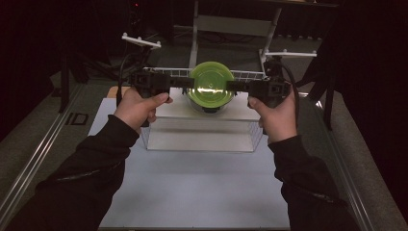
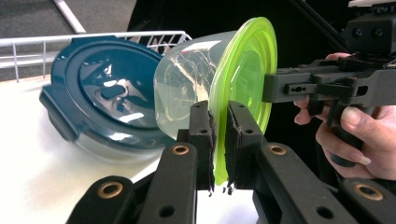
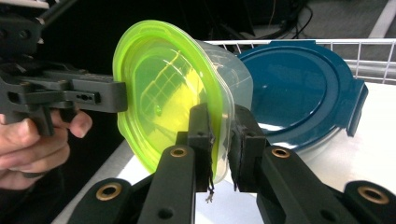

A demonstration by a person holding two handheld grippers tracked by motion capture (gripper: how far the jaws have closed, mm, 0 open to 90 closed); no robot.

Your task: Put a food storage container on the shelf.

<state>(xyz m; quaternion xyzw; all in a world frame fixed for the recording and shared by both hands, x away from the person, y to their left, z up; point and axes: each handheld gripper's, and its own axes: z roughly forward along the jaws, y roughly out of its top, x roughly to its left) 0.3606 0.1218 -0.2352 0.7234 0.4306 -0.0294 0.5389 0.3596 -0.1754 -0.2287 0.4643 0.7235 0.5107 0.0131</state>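
The green-lidded tub (image 1: 210, 87) hangs level between the two grippers, above the wire basket (image 1: 250, 75). The left gripper (image 1: 185, 83) is clamped on the lid's rim at one side, the right gripper (image 1: 234, 86) on the opposite side. The blue-lidded container (image 2: 100, 95) lies beneath and behind the tub, apart from both grippers.

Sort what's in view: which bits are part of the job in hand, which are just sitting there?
In the job:
- clear container with green lid, gripped at opposite rim edges
- left gripper, shut on the rim
- right gripper, shut on the rim

Lying about:
- blue-lidded container
- wire rack
- table
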